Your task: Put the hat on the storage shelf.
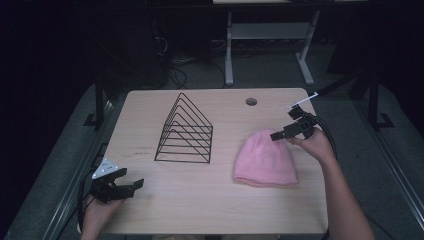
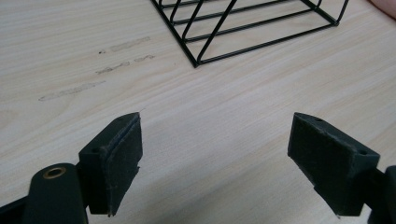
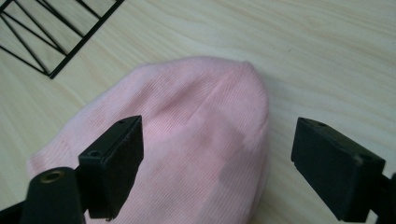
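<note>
A pink knit hat (image 1: 265, 158) lies flat on the right half of the wooden table (image 1: 210, 200). My right gripper (image 1: 281, 134) hovers at the hat's far, rounded top; in the right gripper view its jaws stand wide apart over the hat (image 3: 201, 140) with nothing between them, so it is open. A black wire rack (image 1: 186, 131) with triangular dividers stands left of the hat. My left gripper (image 1: 131, 183) rests low near the table's front left corner, open and empty. In the left gripper view the rack's base corner (image 2: 243, 32) lies ahead of the spread jaws.
A round cable hole (image 1: 251, 101) sits near the table's far edge. Faint scuff marks (image 2: 93, 70) streak the wood left of the rack. Beyond the table stand white desk legs (image 1: 229, 50) and cables on the dark floor.
</note>
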Available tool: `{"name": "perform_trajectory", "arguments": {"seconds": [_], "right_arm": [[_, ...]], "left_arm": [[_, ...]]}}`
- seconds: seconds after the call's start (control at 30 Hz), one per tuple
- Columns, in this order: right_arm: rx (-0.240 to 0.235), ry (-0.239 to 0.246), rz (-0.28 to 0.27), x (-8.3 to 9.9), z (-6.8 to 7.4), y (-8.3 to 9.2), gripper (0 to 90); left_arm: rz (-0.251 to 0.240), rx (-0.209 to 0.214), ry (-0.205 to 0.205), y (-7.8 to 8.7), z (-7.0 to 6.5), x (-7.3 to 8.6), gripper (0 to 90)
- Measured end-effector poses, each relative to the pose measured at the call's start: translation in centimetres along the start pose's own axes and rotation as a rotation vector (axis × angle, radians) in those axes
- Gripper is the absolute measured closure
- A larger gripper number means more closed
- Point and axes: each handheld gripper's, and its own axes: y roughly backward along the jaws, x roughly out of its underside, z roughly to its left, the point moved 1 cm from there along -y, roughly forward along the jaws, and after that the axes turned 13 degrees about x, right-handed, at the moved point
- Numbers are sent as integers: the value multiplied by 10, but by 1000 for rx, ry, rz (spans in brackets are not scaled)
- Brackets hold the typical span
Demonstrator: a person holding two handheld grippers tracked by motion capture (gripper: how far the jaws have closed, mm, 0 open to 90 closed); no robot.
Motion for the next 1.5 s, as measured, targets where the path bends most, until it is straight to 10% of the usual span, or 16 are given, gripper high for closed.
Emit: {"name": "perform_trajectory", "arguments": {"seconds": [1.23, 1.5], "right_arm": [[-23, -77, 126, -2, -20, -59, 306], [-50, -55, 134, -3, -17, -61, 481]], "left_arm": [[-22, 42, 12, 4, -4, 2, 190], [-22, 40, 20, 4, -4, 2, 191]]}}
